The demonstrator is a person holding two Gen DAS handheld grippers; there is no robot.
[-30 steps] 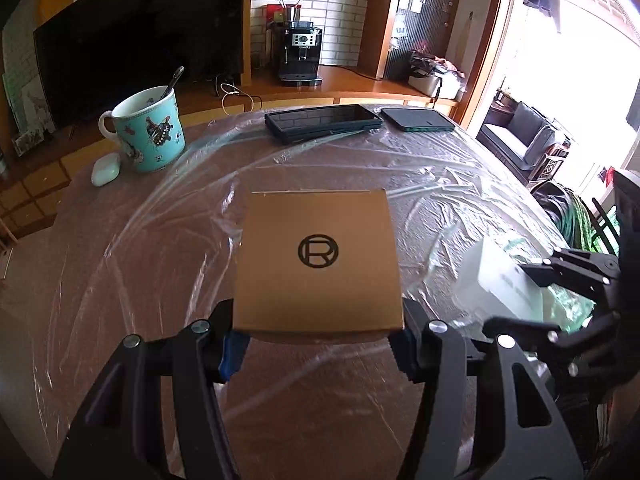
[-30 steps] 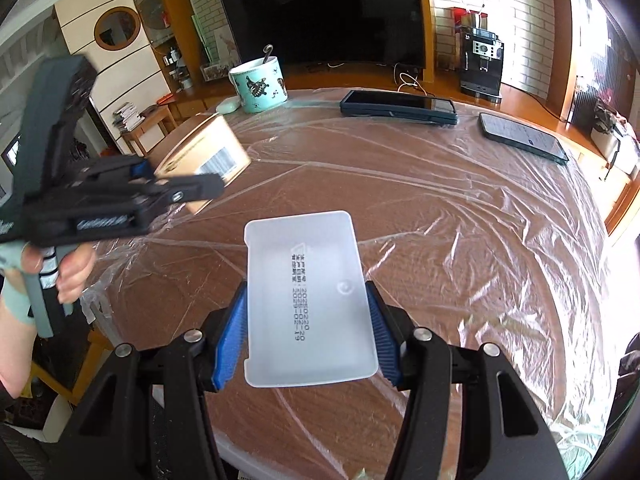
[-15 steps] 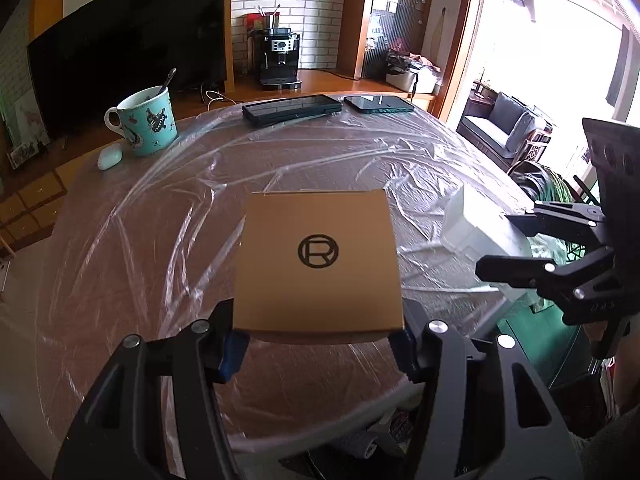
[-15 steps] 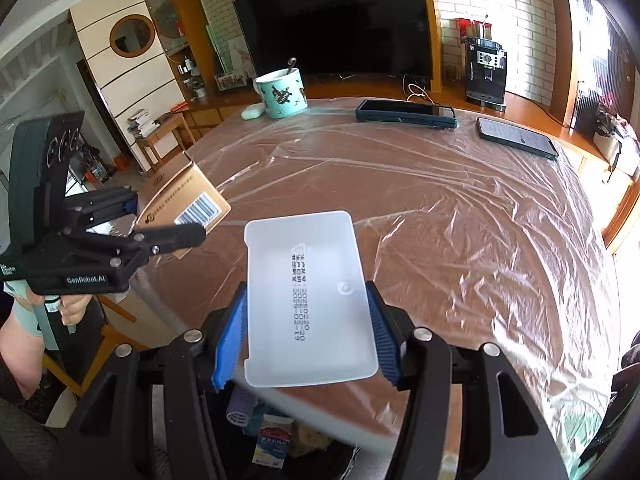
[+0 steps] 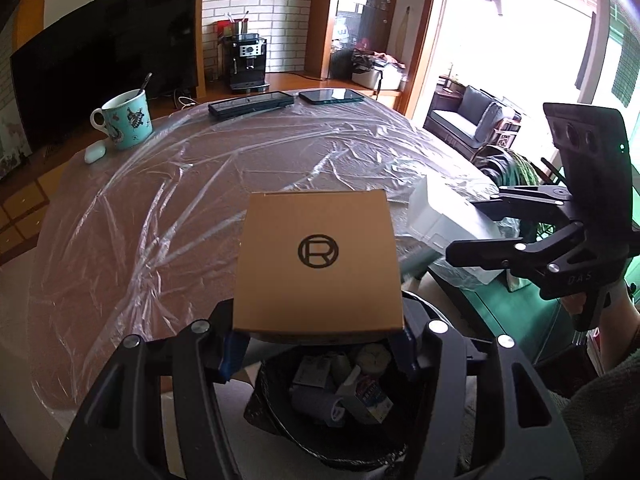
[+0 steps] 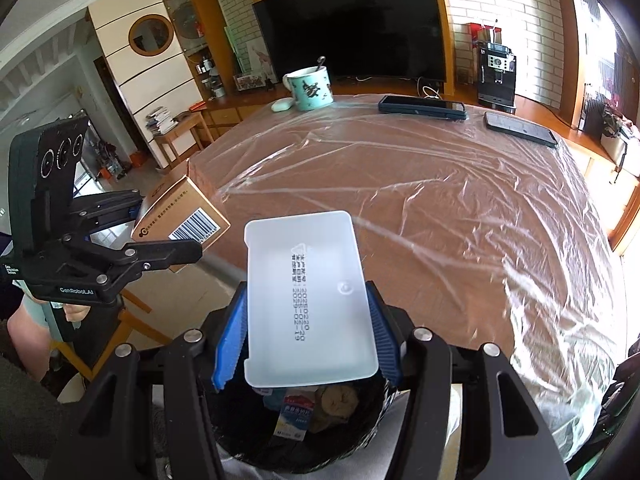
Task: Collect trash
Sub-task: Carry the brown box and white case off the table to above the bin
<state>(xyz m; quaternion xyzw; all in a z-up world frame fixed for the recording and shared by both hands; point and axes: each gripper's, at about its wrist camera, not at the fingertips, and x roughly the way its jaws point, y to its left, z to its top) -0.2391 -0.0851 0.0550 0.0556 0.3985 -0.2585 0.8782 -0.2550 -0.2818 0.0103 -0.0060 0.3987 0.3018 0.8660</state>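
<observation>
Near: black-lined bin (image 5: 320,432), part full. Above it, left gripper (image 5: 318,344), jaws clamped on brown carton (image 5: 318,256); right gripper (image 6: 308,344), jaws clamped on white plastic tray (image 6: 308,296). Far: plastic-covered surface (image 6: 440,200), mug (image 6: 310,88), two phones.

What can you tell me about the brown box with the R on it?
The brown box looks like plain cardboard, square and closed, with a black R in a circle printed on top. One side carries a white barcode label and small print. The left gripper pinches it between its blue pads, one on each side, so it hangs in the air, tilted. It sits past the table's edge, just above the black bin that already holds trash.
</observation>
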